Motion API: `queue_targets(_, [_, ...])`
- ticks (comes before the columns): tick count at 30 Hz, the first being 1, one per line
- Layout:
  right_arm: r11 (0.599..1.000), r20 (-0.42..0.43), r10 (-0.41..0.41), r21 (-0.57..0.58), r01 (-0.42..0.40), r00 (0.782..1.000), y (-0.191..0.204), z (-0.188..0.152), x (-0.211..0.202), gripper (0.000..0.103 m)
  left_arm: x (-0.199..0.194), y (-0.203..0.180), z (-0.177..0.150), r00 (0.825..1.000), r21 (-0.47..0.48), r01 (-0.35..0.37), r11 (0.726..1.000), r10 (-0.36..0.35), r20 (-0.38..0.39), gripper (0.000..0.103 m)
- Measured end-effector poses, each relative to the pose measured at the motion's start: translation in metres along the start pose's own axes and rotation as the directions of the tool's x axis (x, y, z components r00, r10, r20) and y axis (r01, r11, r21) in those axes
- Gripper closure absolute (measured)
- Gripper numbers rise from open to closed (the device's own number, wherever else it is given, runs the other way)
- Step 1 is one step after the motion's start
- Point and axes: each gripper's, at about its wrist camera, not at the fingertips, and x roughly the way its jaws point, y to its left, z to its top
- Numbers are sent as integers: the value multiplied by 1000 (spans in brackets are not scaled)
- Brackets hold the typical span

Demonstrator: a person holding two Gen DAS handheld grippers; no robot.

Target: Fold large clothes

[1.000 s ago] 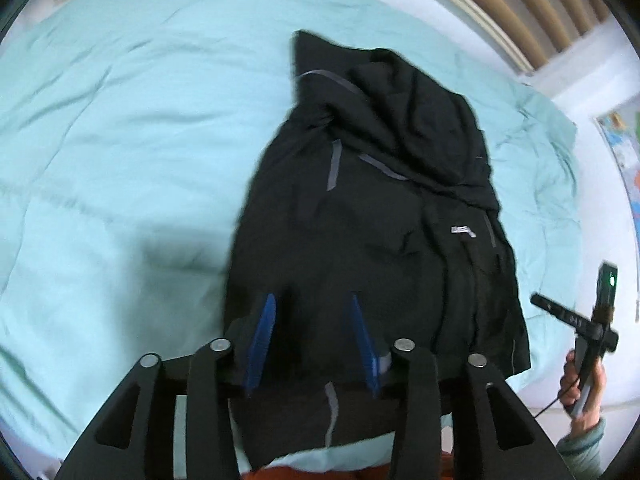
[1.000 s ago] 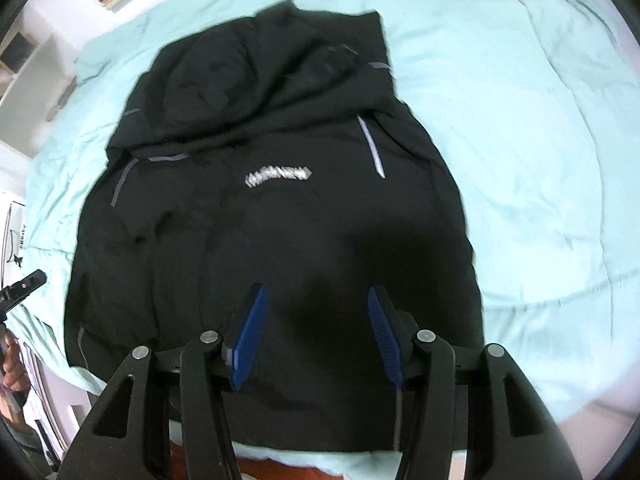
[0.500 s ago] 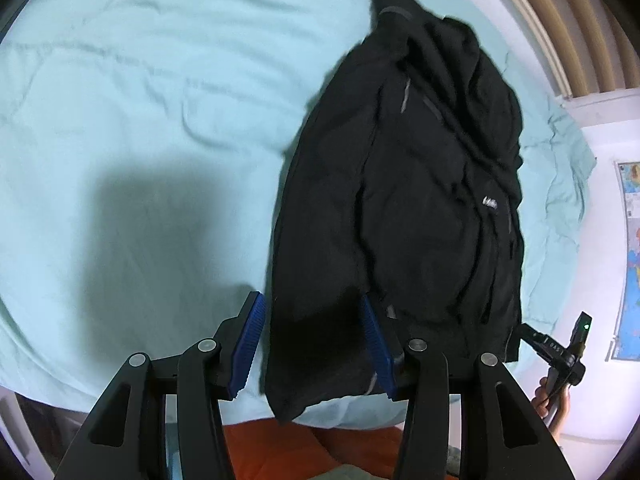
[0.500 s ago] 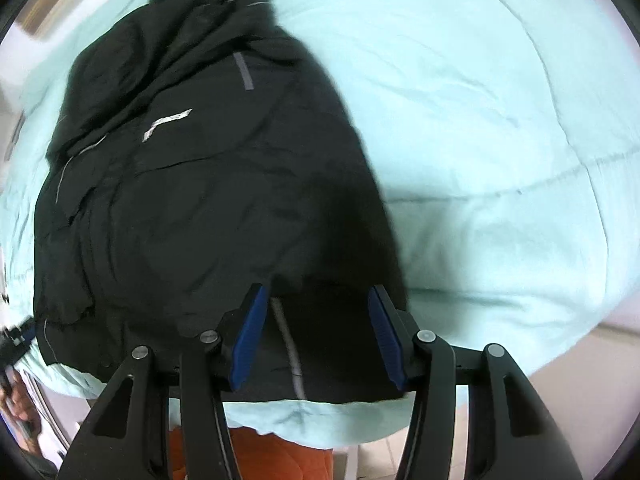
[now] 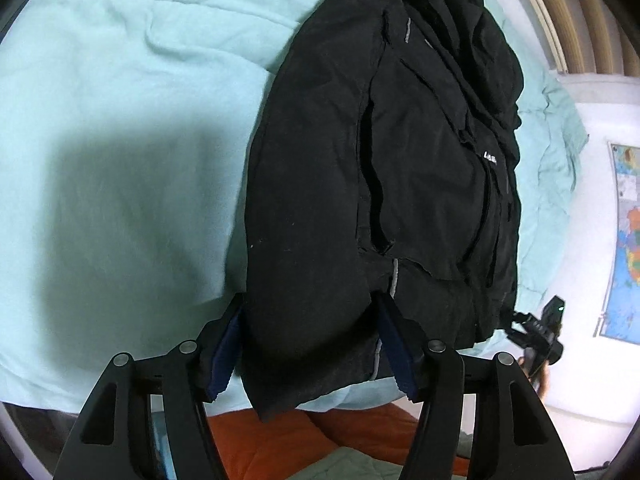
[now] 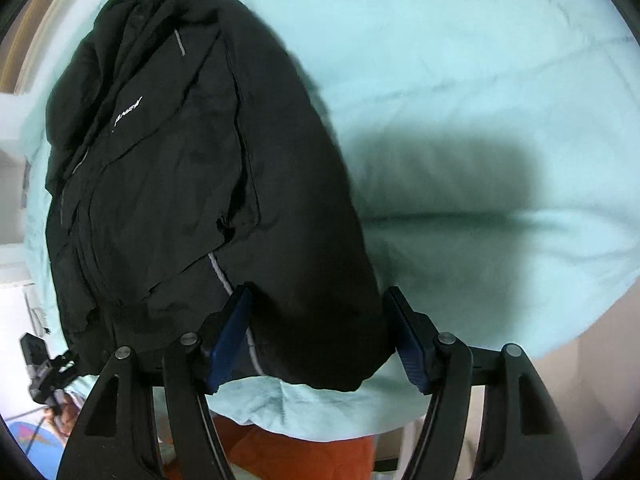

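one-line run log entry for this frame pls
stage: fold setup | black jacket flat on teal bedding | left gripper jaws just opened, straddling hem corner | right gripper same, opposite corner

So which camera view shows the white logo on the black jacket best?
The right wrist view: the white logo on the black jacket faces the camera and its letters are partly readable. In the left wrist view the logo is small, near the jacket's far edge, and blurred.

- From my left wrist camera, the black jacket point(image 5: 320, 200) runs off the top edge.
- Its white chest logo point(image 5: 490, 158) is too small to read.
- A hand point(image 6: 66, 410) holding some black device point(image 6: 38, 364) is half cut off.
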Motion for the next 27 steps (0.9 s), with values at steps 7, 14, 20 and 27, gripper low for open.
queue_targets(7, [994,20,-32,-103,34,999,13,-9,-19,64,-18,-17,-8,997,72,22,997,-28,75,64])
queue_targets(14, [978,11,29,-209,-26,1000,53,-11,-26,66,-25,-37,1,983,125,156,980,-166,75,68])
queue_targets(20, [976,7,4,-216,-2,1000,63,-7,-24,68,-26,-41,6,976,98,182,978,-192,104,73])
queue_targets(27, [977,171,77,-211,-40,982,79,20,-88,86,-71,-71,34,941,164,215,963,-249,229,87])
